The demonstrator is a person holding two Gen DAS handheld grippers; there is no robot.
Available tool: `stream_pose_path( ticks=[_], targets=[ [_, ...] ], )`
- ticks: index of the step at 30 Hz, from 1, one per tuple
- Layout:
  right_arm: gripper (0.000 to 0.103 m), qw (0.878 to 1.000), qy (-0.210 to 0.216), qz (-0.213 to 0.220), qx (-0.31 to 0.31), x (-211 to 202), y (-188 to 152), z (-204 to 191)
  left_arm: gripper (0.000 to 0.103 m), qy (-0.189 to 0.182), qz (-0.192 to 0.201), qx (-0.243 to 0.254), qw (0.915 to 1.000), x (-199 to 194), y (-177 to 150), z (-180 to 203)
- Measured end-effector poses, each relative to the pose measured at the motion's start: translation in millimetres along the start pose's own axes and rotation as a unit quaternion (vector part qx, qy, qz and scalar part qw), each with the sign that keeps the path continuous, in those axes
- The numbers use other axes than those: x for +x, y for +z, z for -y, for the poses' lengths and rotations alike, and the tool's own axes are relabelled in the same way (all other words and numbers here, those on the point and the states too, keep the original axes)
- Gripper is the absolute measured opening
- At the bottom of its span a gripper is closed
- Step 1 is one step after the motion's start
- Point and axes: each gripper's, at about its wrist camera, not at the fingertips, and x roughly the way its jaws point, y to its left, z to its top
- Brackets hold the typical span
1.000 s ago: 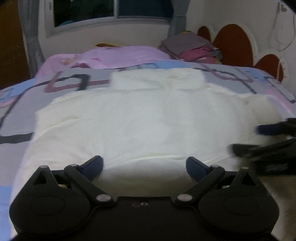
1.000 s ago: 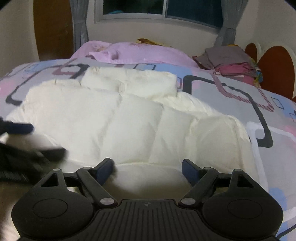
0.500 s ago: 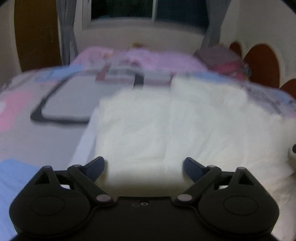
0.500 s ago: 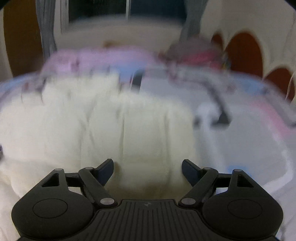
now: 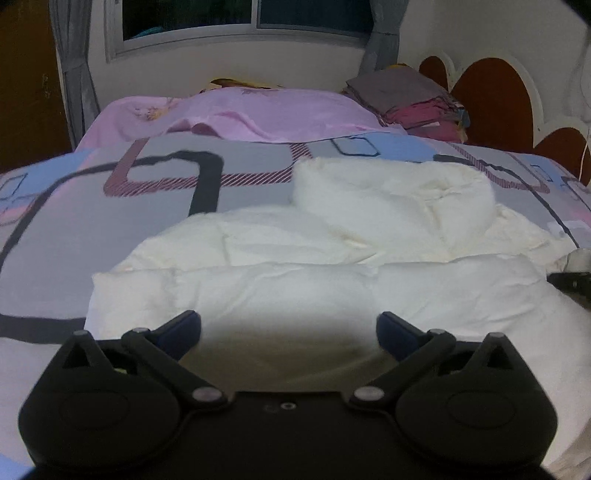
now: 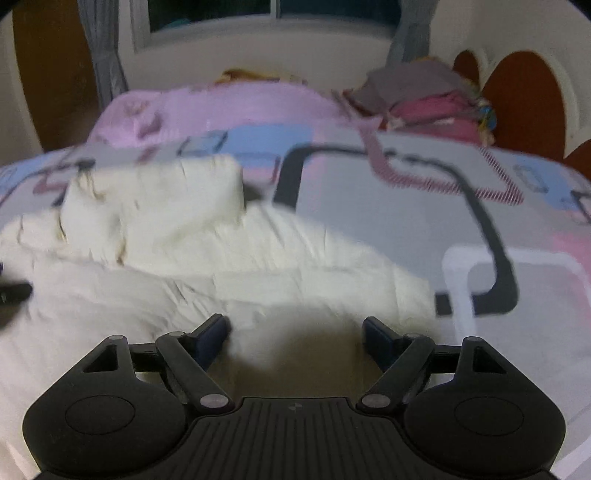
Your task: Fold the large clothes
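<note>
A large puffy cream-white quilted garment lies spread across a bed covered by a grey sheet printed with pink, blue and black rounded rectangles, and its near edge is doubled back on itself into a thick band running across the foreground. At the far end of the garment a bulky folded part, which may be a hood or collar, stands up higher than the rest. The left gripper hovers low over the near left part of the garment with its two blue-tipped fingers spread wide and nothing between them. The right gripper is likewise spread wide and empty above the garment's near right part, close to the edge where the cloth meets the sheet; this view is blurred, so whether the tips touch the fabric cannot be told. Behind the garment a pink blanket lies rumpled across the far side of the bed, beside a stack of folded grey and maroon clothes near the brown scalloped headboard. A dark window with grey curtains sits above.
</note>
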Motion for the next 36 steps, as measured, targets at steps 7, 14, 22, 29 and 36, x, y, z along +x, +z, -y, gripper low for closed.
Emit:
stream_pose_path(
  ticks=[7, 14, 22, 29, 36],
  targets=[
    [0.081, 1.000, -0.002, 0.023, -0.004, 12, -16, -2, 0.103, 0.012, 0.021, 0.009, 0.9997, 4, -10, 3],
    [0.081, 0.999, -0.028, 0.036, -0.015, -19, -4, -10, 0.102, 0.042, 0.001, 0.009, 0.9991, -18, 0, 11],
    [0.081, 0.998, -0.016, 0.052, -0.036, -71, -43, -34, 0.103, 0.035, 0.041, 0.023, 0.9983, -82, -28, 32],
    [0.081, 0.999, -0.030, 0.012, -0.007, -38, -63, -25, 0.103, 0.017, 0.000, 0.004, 0.9999, -53, -60, 9],
    [0.081, 0.999, -0.049, 0.000, 0.006, -43, -61, -28, 0.103, 0.025, -0.005, 0.010, 0.9996, -62, -55, 7]
  ],
)
